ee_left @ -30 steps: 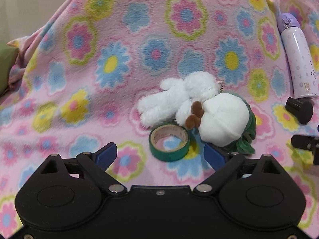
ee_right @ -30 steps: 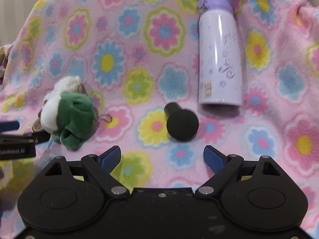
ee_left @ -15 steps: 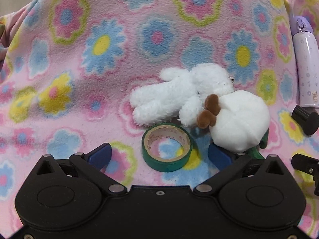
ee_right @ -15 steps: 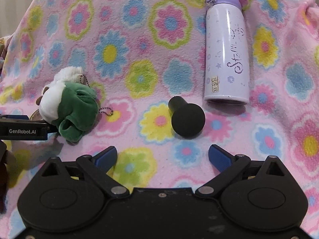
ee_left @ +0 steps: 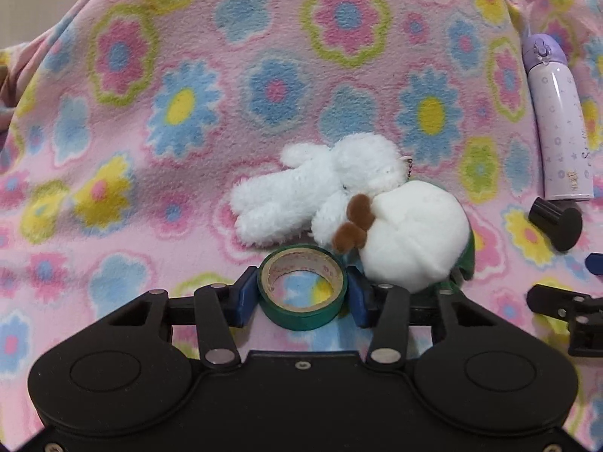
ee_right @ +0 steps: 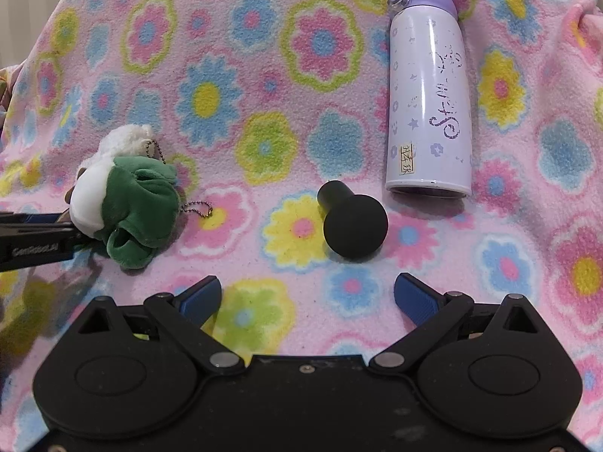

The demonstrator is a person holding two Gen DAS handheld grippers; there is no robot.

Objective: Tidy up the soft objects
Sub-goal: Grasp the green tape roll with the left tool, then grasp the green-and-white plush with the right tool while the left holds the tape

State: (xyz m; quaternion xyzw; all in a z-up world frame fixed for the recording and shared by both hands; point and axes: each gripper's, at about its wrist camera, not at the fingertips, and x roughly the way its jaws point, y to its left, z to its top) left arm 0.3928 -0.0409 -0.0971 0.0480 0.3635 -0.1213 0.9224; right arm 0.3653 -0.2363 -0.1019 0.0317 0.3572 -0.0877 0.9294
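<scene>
Nearest in the left wrist view, the left gripper (ee_left: 301,295) is seen clamped on a roll of green tape (ee_left: 301,288); both blue pads (ee_left: 243,297) are pressed against the roll's outer sides, the jaws having just been closing onto it. The roll is laid flat on the flowered pink blanket (ee_left: 150,150), its cardboard core turned upward.

Just beyond the roll, and touching its far right edge, a round white-and-green plush (ee_left: 410,241) with small brown ears is found. A fluffy white plush animal (ee_left: 320,188) is stretched out to the left of it, the two pressed together. A short ball chain is attached at the top of the white animal.

In the right wrist view, the right gripper (ee_right: 307,297) is held wide apart over bare blanket, nothing being between its blue pads (ee_right: 199,299). Ahead of it, a black knob-shaped object (ee_right: 352,222) is laid on its side. The green-backed plush is seen well to the left of that knob, with a tip of the left gripper just beside it at the picture's left edge.

Farthest off, a lilac bottle (ee_right: 429,98) with a purple cap is laid lengthwise on the blanket, its base near the black knob, its cap pointed away.
</scene>
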